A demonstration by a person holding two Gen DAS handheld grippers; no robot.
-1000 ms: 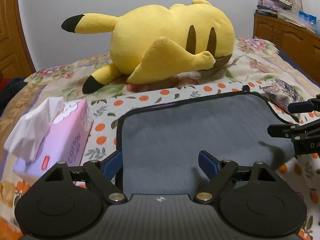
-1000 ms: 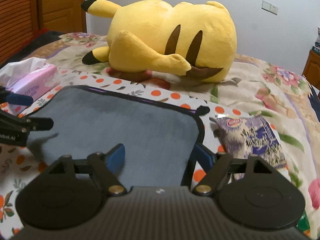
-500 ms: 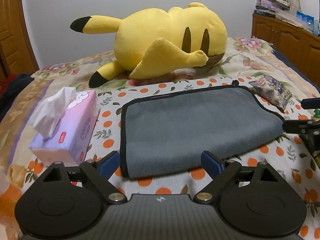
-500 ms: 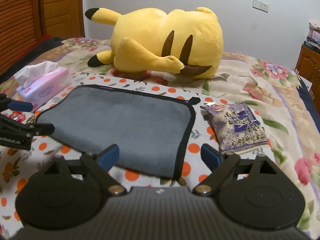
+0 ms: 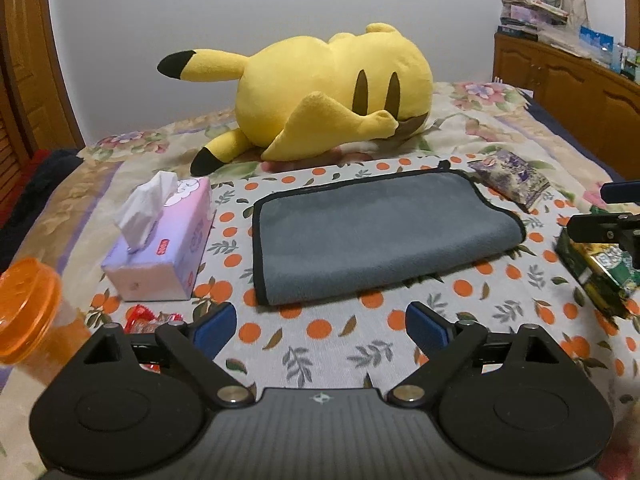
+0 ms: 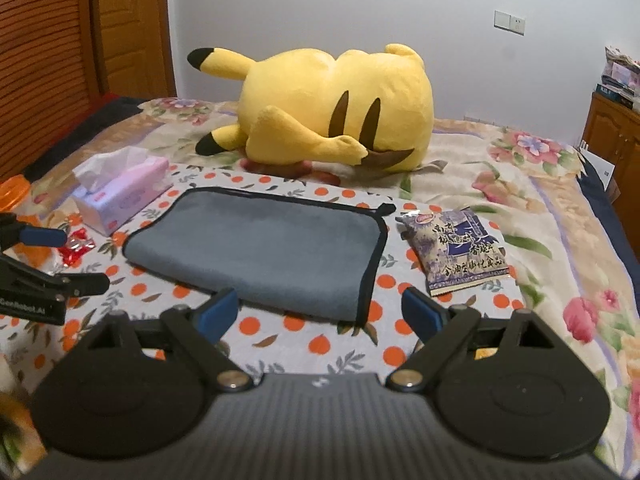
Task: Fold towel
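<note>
A grey towel with black edging (image 5: 372, 232) lies folded flat on the orange-dotted sheet; it also shows in the right wrist view (image 6: 264, 248). My left gripper (image 5: 320, 326) is open and empty, held back from the towel's near edge. My right gripper (image 6: 320, 314) is open and empty, just short of the towel's near right corner. The right gripper's fingers (image 5: 600, 230) show at the right edge of the left wrist view, and the left gripper's fingers (image 6: 52, 280) at the left edge of the right wrist view.
A big yellow plush (image 5: 332, 96) lies behind the towel. A pink tissue box (image 5: 164, 248) and an orange-lidded jar (image 5: 24, 308) are at left. A purple snack packet (image 6: 456, 248) is right of the towel, a green packet (image 5: 600, 272) further right. Red candy wrappers (image 6: 76, 248) lie near left.
Both grippers have pulled back and up from the towel, which now looks smaller and further away. Both stay open and empty. The towel has not moved.
</note>
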